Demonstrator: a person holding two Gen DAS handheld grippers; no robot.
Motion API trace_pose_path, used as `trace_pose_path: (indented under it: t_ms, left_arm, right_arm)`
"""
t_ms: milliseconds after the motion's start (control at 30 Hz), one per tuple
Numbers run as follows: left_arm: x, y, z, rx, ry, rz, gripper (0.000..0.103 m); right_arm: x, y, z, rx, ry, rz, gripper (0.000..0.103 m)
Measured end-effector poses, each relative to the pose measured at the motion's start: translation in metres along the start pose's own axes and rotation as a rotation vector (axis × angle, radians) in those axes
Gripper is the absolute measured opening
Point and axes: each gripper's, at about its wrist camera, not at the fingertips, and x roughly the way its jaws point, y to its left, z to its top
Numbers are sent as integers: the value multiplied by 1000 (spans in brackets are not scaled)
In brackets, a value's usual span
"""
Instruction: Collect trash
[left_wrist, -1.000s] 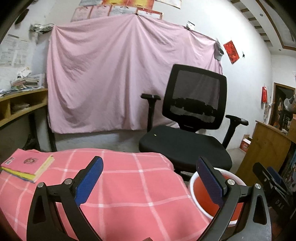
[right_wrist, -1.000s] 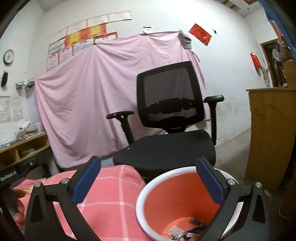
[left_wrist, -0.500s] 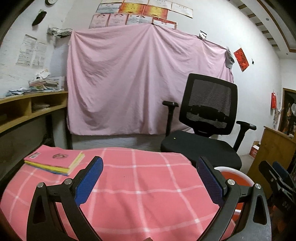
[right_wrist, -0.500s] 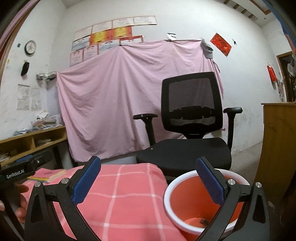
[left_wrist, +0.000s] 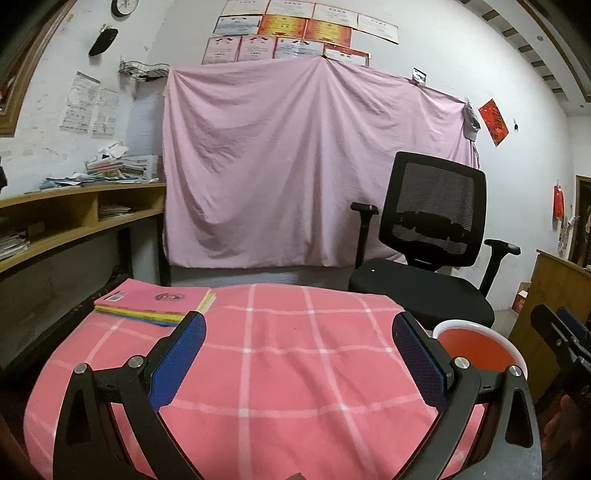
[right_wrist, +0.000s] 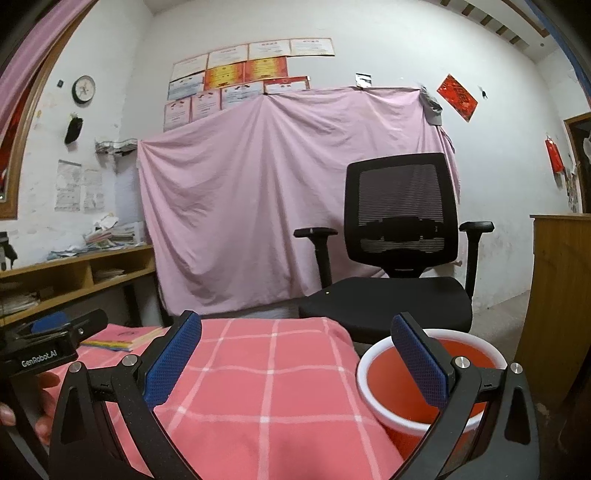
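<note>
An orange bin with a white rim (right_wrist: 432, 373) stands off the right edge of the table; its inside is hidden at this angle. The left wrist view shows the same bin (left_wrist: 480, 347) behind the right finger. My left gripper (left_wrist: 295, 354) hangs open over the pink checked tablecloth (left_wrist: 277, 354) with nothing between its fingers. My right gripper (right_wrist: 295, 354) is open too, above the cloth's right edge and the bin's left rim. No loose trash shows on the cloth. The left gripper (right_wrist: 48, 339) also appears at the left of the right wrist view.
A stack of pink and yellow booklets (left_wrist: 155, 301) lies at the table's far left corner. A black office chair (left_wrist: 424, 258) stands behind the bin. Wooden shelves (left_wrist: 74, 214) run along the left wall, a wooden cabinet (right_wrist: 557, 295) on the right. A pink sheet (left_wrist: 295, 170) covers the back wall.
Both grippers have pulled back and tilted up, so the bin sits lower and farther off and more of the wall shows. The trash in the bin has dropped out of sight.
</note>
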Motion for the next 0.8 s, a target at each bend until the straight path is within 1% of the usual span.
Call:
trace_pose_path:
  t_ms: [400,700,800]
  left_arm:
    - [-36,22,-30,-3,7,44,99]
    - [-49,27,-54,-3,21,35,99]
    - [-52,27,-62,2,22,31,99]
  right_arm:
    - [-24,35,-15,-44,5,8,103]
    - [-35,49,-34,-82,60,-10,103]
    - [-38,51,-42,-94,80,-37,103]
